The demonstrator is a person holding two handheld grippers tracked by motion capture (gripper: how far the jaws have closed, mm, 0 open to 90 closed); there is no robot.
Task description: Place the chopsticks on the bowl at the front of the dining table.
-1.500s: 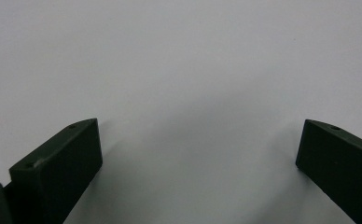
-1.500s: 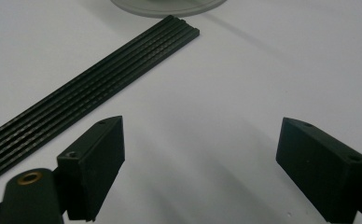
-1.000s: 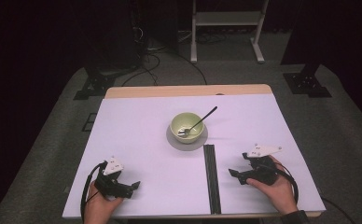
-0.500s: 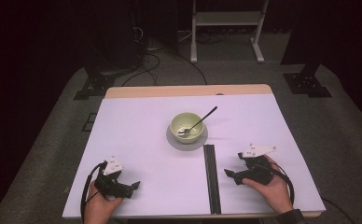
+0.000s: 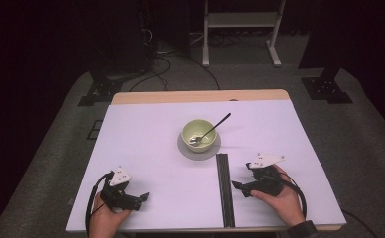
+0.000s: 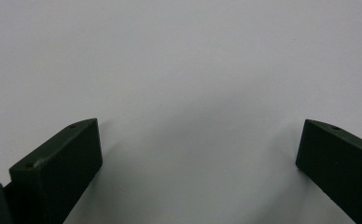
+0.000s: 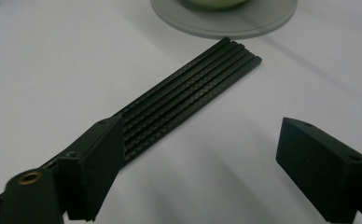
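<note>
A pale green bowl point(image 5: 199, 135) with a dark spoon point(image 5: 209, 131) leaning in it stands on a grey round plate point(image 5: 183, 147) at the table's middle. A bundle of black ribbed rods point(image 5: 223, 188) point(image 7: 188, 99) lies lengthwise in front of the plate. My right gripper point(image 5: 236, 187) point(image 7: 198, 170) is open, low over the table just right of the rods, its left jaw over their near part. My left gripper point(image 5: 143, 197) point(image 6: 198, 158) is open over bare white table at the front left, nothing between its jaws.
The white table top point(image 5: 146, 134) has a wooden far edge point(image 5: 200, 96). Beyond it on the dark floor stand cables point(image 5: 156, 59), black stand feet point(image 5: 327, 87) and a white frame point(image 5: 240, 22). The plate's rim point(image 7: 226, 25) lies at the rods' far end.
My right gripper has moved left and a little nearer, closing on the rods. The left gripper, the bowl and the spoon have stayed put.
</note>
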